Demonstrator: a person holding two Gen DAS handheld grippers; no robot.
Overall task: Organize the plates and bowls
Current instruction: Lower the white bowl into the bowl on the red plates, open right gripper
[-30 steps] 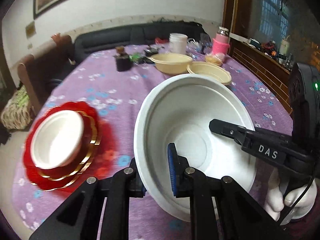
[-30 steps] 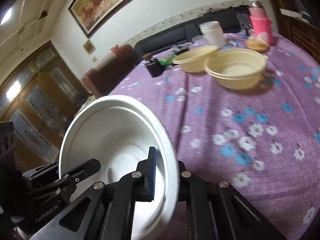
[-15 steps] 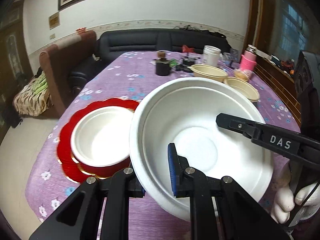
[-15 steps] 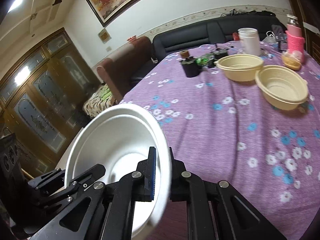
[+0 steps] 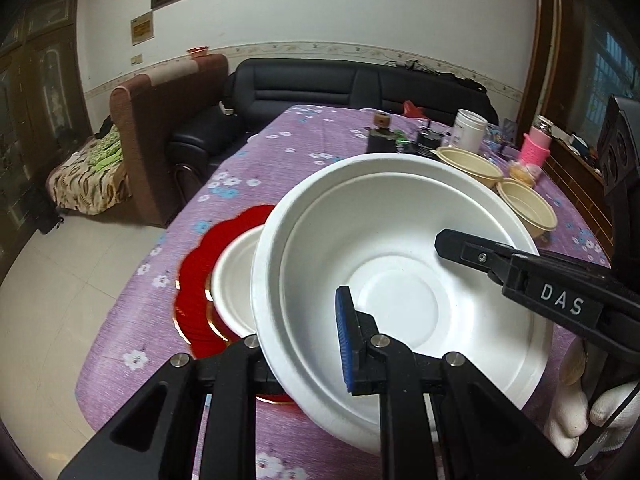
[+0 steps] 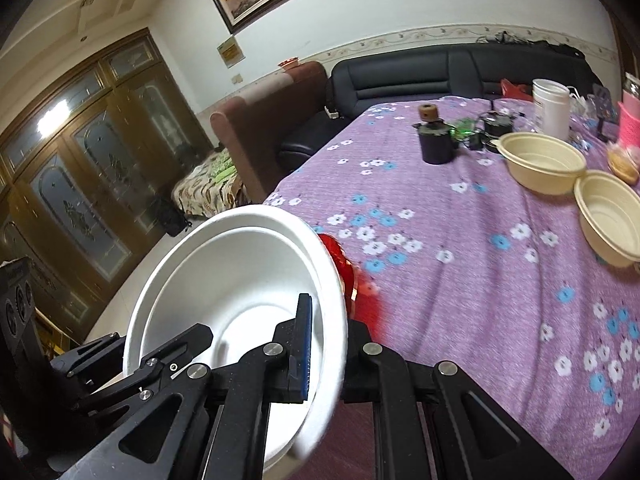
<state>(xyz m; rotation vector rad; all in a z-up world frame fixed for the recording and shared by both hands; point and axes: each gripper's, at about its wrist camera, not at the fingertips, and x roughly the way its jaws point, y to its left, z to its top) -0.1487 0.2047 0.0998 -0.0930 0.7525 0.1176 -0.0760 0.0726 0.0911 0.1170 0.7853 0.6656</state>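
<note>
Claws — left claw [image 5: 308,344], right claw [image 6: 326,344] — clamp white bowl [image 5: 400,264].

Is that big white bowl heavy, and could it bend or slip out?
The white bowl looks thin and matte, like foam or paper, so it is probably light. Each gripper pinches only the rim, left gripper and right gripper, so the wall might flex a little. It hangs tilted, so it could slip if squeezed loosely.

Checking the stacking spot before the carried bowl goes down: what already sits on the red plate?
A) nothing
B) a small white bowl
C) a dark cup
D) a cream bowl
B: a small white bowl rests on the red plate, partly hidden by the large white bowl.
</note>
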